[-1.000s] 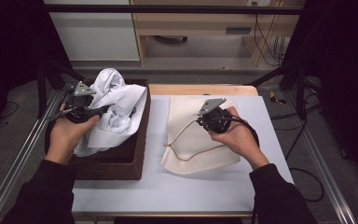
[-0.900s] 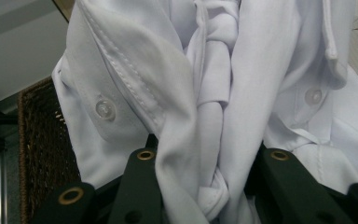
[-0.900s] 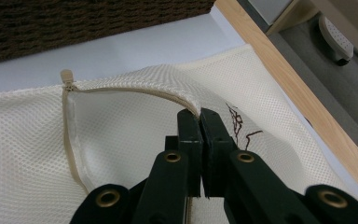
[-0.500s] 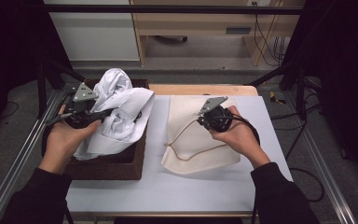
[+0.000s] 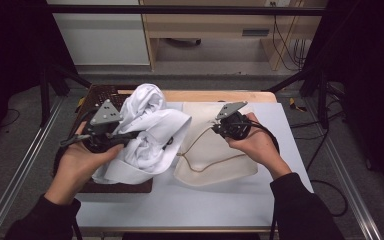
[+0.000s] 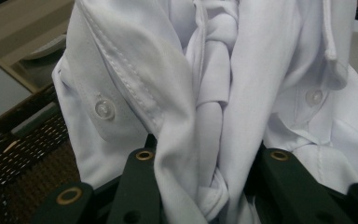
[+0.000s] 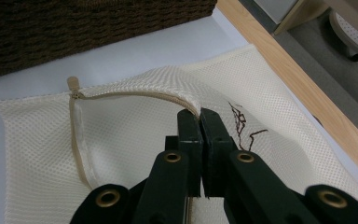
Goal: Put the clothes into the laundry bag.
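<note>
Gripping a bunched fold of the white shirt [image 5: 150, 132], the left gripper [image 5: 125, 136] has its jaws closed on the cloth, and the left gripper view shows the twisted fabric [image 6: 214, 116] squeezed between them, a button on either side. The shirt hangs crumpled over the dark wicker basket [image 5: 102, 95] at the table's left, spilling past its right edge. Over on the right, the right gripper [image 7: 199, 116] pinches the zipper edge of the cream mesh laundry bag [image 7: 135, 140], jaws pressed together on the lip of the opening. The bag [image 5: 215, 155] lies flat on the white table [image 5: 180, 205], just beside the basket, its mouth facing the shirt.
</note>
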### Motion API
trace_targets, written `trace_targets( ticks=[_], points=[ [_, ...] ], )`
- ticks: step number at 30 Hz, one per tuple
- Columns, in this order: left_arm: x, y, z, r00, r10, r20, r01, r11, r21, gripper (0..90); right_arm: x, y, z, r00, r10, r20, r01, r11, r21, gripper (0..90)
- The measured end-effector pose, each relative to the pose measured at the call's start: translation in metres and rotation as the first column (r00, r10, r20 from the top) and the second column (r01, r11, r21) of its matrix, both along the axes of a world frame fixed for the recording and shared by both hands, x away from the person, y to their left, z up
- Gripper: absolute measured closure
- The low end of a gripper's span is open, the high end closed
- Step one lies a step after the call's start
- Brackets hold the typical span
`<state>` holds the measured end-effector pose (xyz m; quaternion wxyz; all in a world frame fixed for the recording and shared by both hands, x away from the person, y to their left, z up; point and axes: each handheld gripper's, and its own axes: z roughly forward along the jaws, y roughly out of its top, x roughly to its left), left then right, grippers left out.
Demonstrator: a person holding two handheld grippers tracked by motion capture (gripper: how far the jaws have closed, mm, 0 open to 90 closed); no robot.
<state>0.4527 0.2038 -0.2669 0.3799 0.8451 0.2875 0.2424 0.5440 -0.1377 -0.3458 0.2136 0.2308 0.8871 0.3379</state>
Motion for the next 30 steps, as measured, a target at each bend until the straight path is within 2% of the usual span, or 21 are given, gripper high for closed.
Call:
trace_targets(
  ticks=[2, 3, 4, 6, 8, 9, 11, 12, 14, 15, 18, 24, 30],
  points=[
    [-0.008, -0.011, -0.003, 0.9990, -0.045, -0.007, 0.045, 0.9989, 0.009, 69.2, 0.000, -0.001, 0.001, 1.0000, -0.003, -0.005, 0.003, 1.000, 0.006, 88.5],
    [-0.008, -0.011, -0.003, 0.9990, -0.045, -0.007, 0.045, 0.9989, 0.009, 69.2, 0.000, -0.001, 0.001, 1.0000, -0.003, -0.005, 0.003, 1.000, 0.006, 88.5],
    [-0.012, -0.018, -0.006, 0.9978, -0.064, -0.017, 0.064, 0.9979, 0.000, 69.2, 0.001, -0.002, 0.001, 1.0000, -0.006, -0.008, 0.006, 1.000, 0.011, 88.5],
    [-0.015, -0.022, -0.007, 0.9965, -0.081, -0.022, 0.082, 0.9966, 0.013, 69.2, 0.001, -0.003, 0.001, 0.9999, -0.004, -0.010, 0.005, 1.000, 0.014, 88.6],
    [-0.021, -0.033, -0.011, 0.9933, -0.112, -0.031, 0.112, 0.9937, 0.008, 69.2, 0.001, -0.004, 0.002, 0.9999, -0.003, -0.014, 0.003, 1.000, 0.018, 88.5],
    [-0.021, -0.033, -0.011, 0.9933, -0.112, -0.031, 0.112, 0.9937, 0.008, 69.2, 0.001, -0.004, 0.002, 0.9999, -0.003, -0.014, 0.003, 1.000, 0.018, 88.5],
    [-0.028, -0.046, -0.015, 0.9875, -0.150, -0.049, 0.150, 0.9886, 0.011, 69.1, 0.002, -0.004, 0.002, 0.9998, -0.004, -0.021, 0.004, 1.000, 0.025, 88.5],
    [-0.028, -0.046, -0.015, 0.9875, -0.150, -0.049, 0.150, 0.9886, 0.011, 69.1, 0.002, -0.004, 0.002, 0.9998, -0.004, -0.020, 0.004, 1.000, 0.026, 88.5],
    [-0.032, -0.060, -0.020, 0.9810, -0.185, -0.060, 0.187, 0.9821, 0.027, 69.1, 0.002, -0.005, 0.003, 0.9997, -0.004, -0.023, 0.005, 1.000, 0.028, 88.5],
    [-0.032, -0.060, -0.020, 0.9810, -0.185, -0.060, 0.187, 0.9821, 0.027, 69.1, 0.002, -0.005, 0.004, 0.9998, -0.004, -0.020, 0.004, 1.000, 0.026, 88.5],
    [-0.034, -0.071, -0.025, 0.9748, -0.210, -0.074, 0.213, 0.9766, 0.029, 69.1, 0.001, -0.007, 0.006, 0.9998, -0.003, -0.019, 0.003, 0.999, 0.034, 88.5],
    [-0.044, -0.093, -0.040, 0.9584, -0.267, -0.102, 0.271, 0.9618, 0.036, 69.0, 0.002, -0.013, 0.010, 0.9999, -0.008, -0.014, 0.009, 0.999, 0.042, 88.6],
    [-0.049, -0.106, -0.047, 0.9488, -0.292, -0.120, 0.299, 0.9533, 0.043, 69.0, 0.001, -0.015, 0.011, 0.9999, -0.012, -0.010, 0.013, 0.999, 0.048, 88.6]
  ],
)
